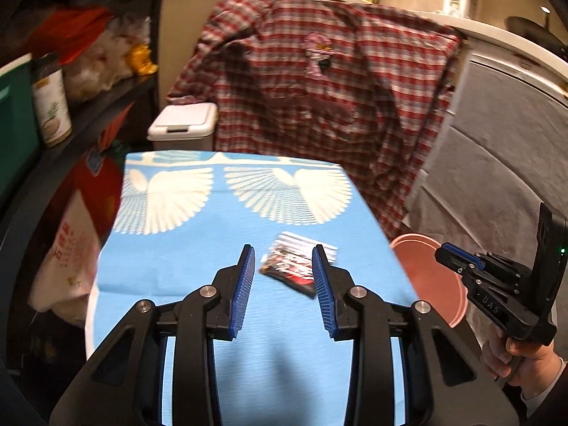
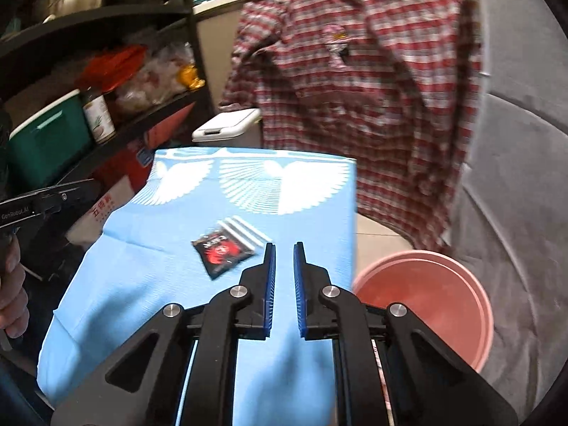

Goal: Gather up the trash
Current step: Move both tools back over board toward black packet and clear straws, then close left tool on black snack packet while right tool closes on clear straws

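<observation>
Trash is what lies ahead of me on the blue cloth: a black-and-red wrapper with a striped, silvery packet tucked against its far edge, the two touching. From my left gripper the wrapper sits just past the fingertips, partly hidden behind the right-hand finger; those jaws stand moderately apart and hold nothing, with only the cloth showing between the blue pads. My right gripper hangs a little to the right of the trash, its jaws drawn close with a narrow gap left between the ribbed pads, and nothing is caught there either (the wrapper lies just off to the left of its tips). The blue cloth, printed with white fan shapes at its far end, covers the table under both tools. A pink bucket stands on the floor to the right of my right gripper, below the table edge. Beyond the cloth's far end I see a white lidded bin and a red plaid shirt draped over a counter.
</observation>
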{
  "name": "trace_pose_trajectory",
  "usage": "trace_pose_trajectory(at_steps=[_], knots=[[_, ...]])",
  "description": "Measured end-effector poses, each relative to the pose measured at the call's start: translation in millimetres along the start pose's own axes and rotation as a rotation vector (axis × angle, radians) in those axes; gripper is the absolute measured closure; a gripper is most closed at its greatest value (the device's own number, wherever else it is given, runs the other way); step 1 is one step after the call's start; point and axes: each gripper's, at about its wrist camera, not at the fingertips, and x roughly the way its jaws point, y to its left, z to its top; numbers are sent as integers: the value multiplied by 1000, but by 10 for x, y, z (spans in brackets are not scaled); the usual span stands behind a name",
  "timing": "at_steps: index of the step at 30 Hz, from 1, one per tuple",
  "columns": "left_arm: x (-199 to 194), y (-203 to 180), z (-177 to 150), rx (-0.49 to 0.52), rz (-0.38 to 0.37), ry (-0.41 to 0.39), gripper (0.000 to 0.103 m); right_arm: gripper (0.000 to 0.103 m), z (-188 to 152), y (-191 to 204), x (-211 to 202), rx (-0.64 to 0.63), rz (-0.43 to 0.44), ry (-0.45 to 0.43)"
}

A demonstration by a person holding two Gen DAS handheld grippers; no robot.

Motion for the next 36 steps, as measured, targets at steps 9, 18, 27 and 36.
trace_pose_trajectory(at_steps=[9,18,27,36], knots=[[257,323,-65,-39,43,41,70,88,52,276,773,-95,33,91],[500,514,-126,-70,68,94,70,53,73,486,1480,-183,52,180],[650,509,-160,-68,70,116,70,55,-12,586,1658,-271,18,229],[789,455,-199,-62,48,116,70,98,-17,490,1564,-266,13,226]])
